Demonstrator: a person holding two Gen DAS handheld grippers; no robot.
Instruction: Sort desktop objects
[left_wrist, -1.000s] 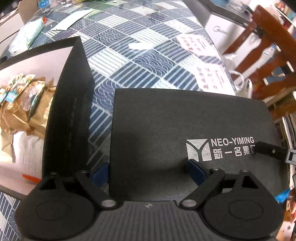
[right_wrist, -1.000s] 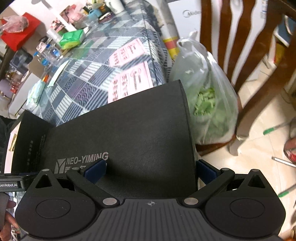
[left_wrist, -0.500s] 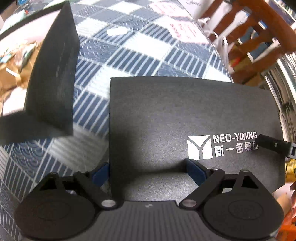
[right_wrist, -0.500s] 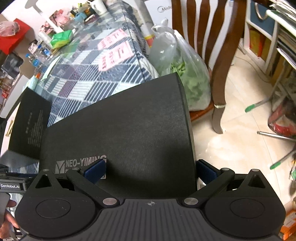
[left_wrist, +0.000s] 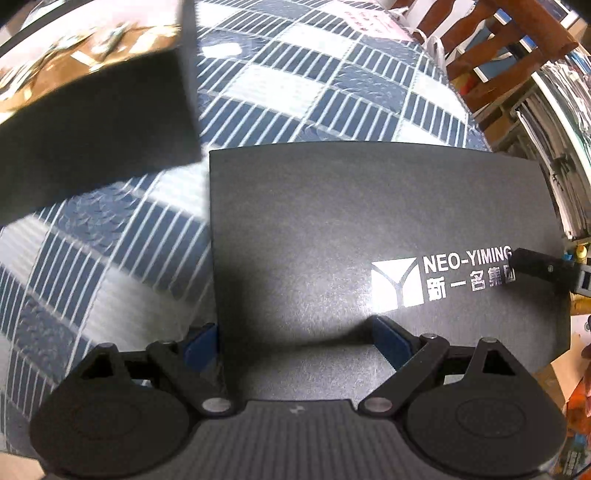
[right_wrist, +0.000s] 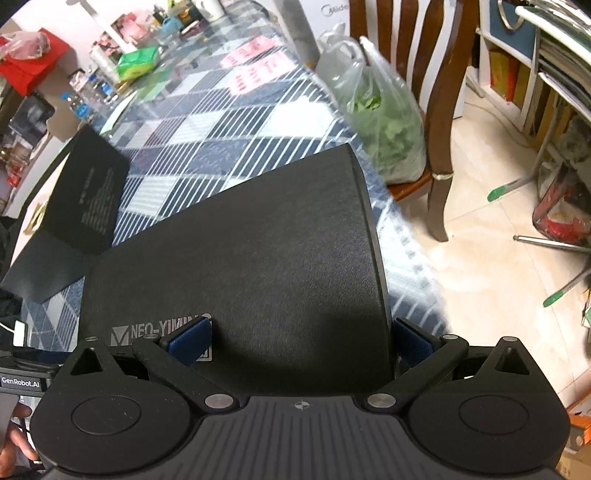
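A black box lid (left_wrist: 362, 229) with a silver NEO-YIMING logo is held by both grippers above the blue-and-white patterned tablecloth (left_wrist: 295, 85). My left gripper (left_wrist: 295, 341) is shut on its left end. My right gripper (right_wrist: 299, 338) is shut on its right end, and the lid (right_wrist: 258, 243) fills the middle of the right wrist view. The open black box (left_wrist: 96, 110) with gold-wrapped snacks (left_wrist: 66, 59) inside sits at the upper left, apart from the lid. It also shows in the right wrist view (right_wrist: 85, 195).
A wooden chair (right_wrist: 417, 85) stands past the table's right edge with a plastic bag of greens (right_wrist: 384, 125) on its seat. Pink papers (right_wrist: 251, 66), bottles and a green pack (right_wrist: 138, 62) lie at the table's far end. Shelves (right_wrist: 546, 74) stand at right.
Both grippers have carried the lid toward me and to the right, away from the open box, which has slid to the upper left of the left wrist view. More floor shows at right.
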